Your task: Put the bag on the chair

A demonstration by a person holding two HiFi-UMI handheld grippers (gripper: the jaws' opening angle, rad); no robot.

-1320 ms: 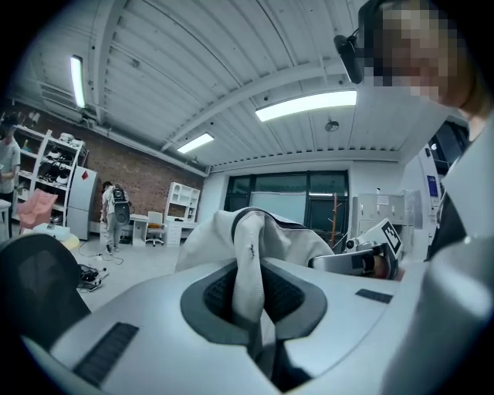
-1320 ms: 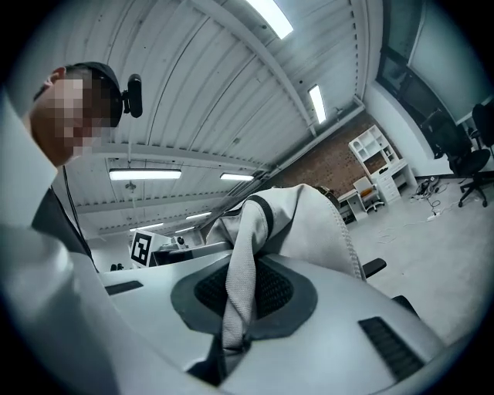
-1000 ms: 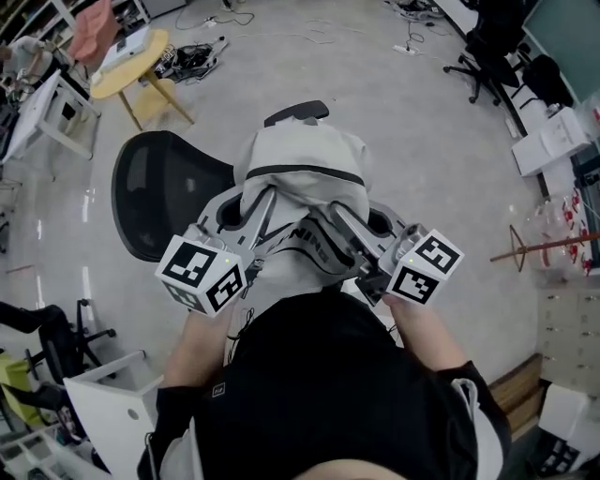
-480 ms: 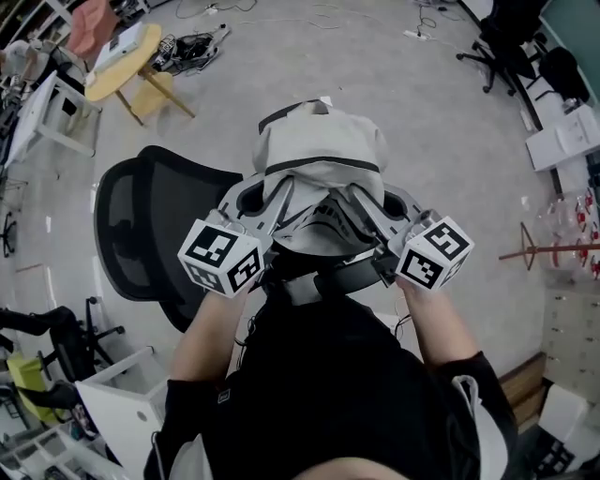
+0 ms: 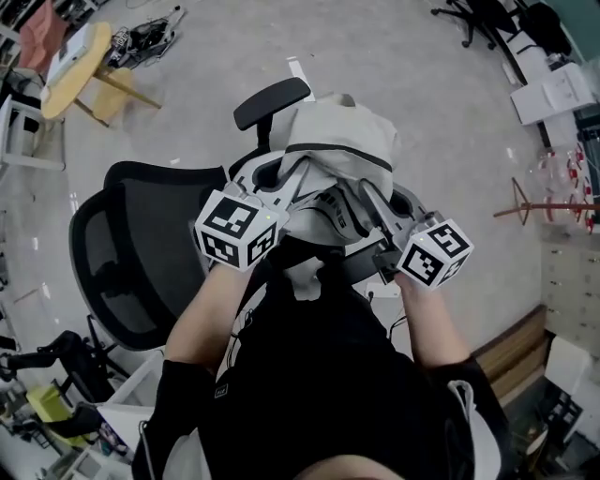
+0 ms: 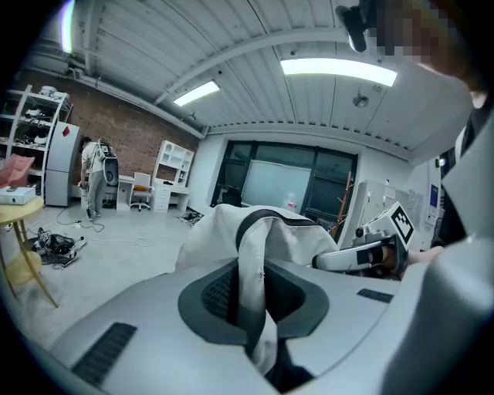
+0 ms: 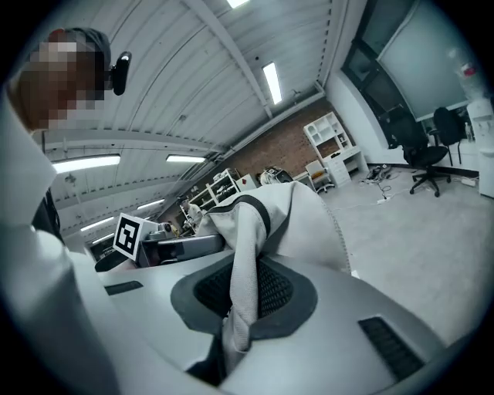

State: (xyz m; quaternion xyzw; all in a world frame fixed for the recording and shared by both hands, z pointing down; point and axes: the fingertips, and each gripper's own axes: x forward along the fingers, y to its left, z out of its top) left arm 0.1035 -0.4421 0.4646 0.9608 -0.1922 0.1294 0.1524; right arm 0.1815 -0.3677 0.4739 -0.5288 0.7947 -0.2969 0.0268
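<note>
A light grey bag [image 5: 339, 141] with a dark trim band hangs between my two grippers, close in front of the person. My left gripper [image 5: 278, 183] has one strap [image 6: 248, 289] between its pads and its jaws are opening. My right gripper [image 5: 382, 204] is shut on the other strap [image 7: 241, 285]. The black mesh chair [image 5: 141, 239] stands just left of the bag, and its headrest [image 5: 272, 98] is beside the bag's top. Each gripper view shows the bag [image 6: 266, 227] [image 7: 282, 212] bulging beyond the jaws, with the other gripper [image 6: 370, 251] [image 7: 158, 243] at its side.
A round yellow table [image 5: 70, 56] stands at the far left with cables on the floor beside it. White boxes [image 5: 562, 89] and a wooden rack [image 5: 553, 202] line the right side. Another black office chair [image 5: 478, 14] is at the top right, and white furniture [image 5: 131, 394] sits at the lower left.
Both grippers have carried the bag closer to the chair. The chair's headrest now shows right beside the bag's top, and the view has swung round.
</note>
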